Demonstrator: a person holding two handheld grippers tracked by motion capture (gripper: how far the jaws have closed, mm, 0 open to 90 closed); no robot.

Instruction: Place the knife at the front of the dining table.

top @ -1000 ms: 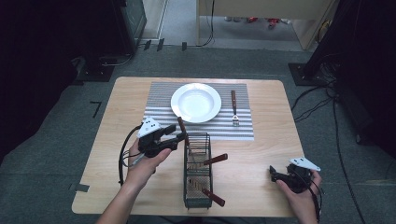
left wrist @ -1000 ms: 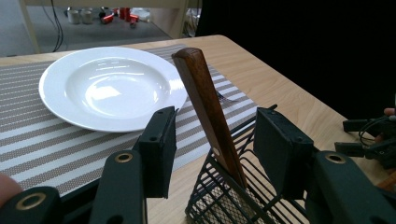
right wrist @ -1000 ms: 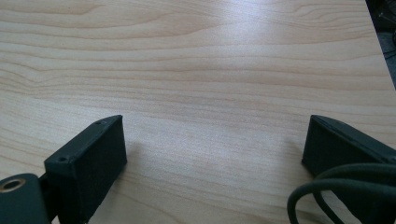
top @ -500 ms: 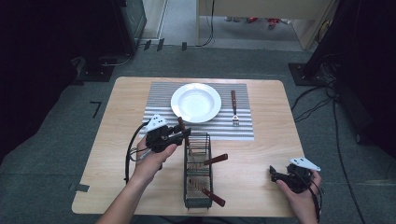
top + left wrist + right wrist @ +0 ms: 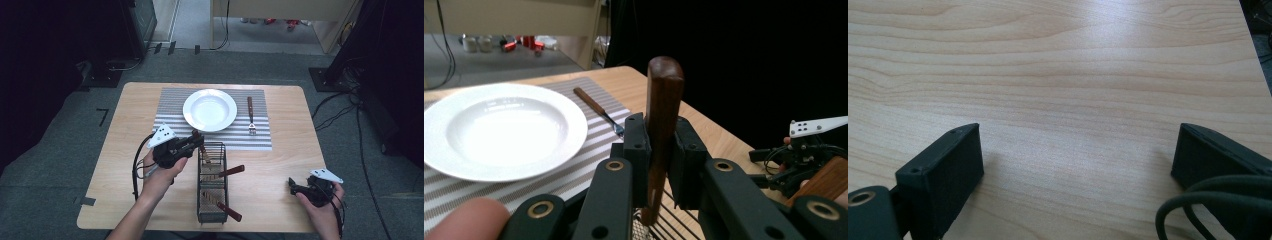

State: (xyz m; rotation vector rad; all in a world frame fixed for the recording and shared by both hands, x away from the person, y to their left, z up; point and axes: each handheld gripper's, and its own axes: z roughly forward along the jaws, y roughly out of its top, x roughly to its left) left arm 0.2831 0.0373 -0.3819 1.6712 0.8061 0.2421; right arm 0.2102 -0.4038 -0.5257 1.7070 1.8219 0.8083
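Observation:
My left gripper (image 5: 196,143) is shut on a wooden utensil handle (image 5: 664,115), which stands nearly upright between the jaws. Its lower end reaches down into the far end of a black wire basket (image 5: 211,197). Two more wooden-handled utensils (image 5: 231,171) stick out of that basket to the right. A white plate (image 5: 210,110) lies on a striped placemat (image 5: 170,107) beyond the gripper, and a wooden-handled fork (image 5: 250,115) lies right of the plate. My right gripper (image 5: 295,189) rests open near the table's front right edge, with bare wood between its jaws (image 5: 1075,155).
The wooden table (image 5: 135,100) stands on a grey carpet. Bare wood lies to the left of the placemat and between the basket and the right gripper. In the left gripper view the plate (image 5: 499,130), the fork (image 5: 599,110) and the other gripper (image 5: 804,150) lie ahead.
The left hand has shifted slightly toward the basket and turned a little, still holding the wooden handle. The right gripper has stayed in place.

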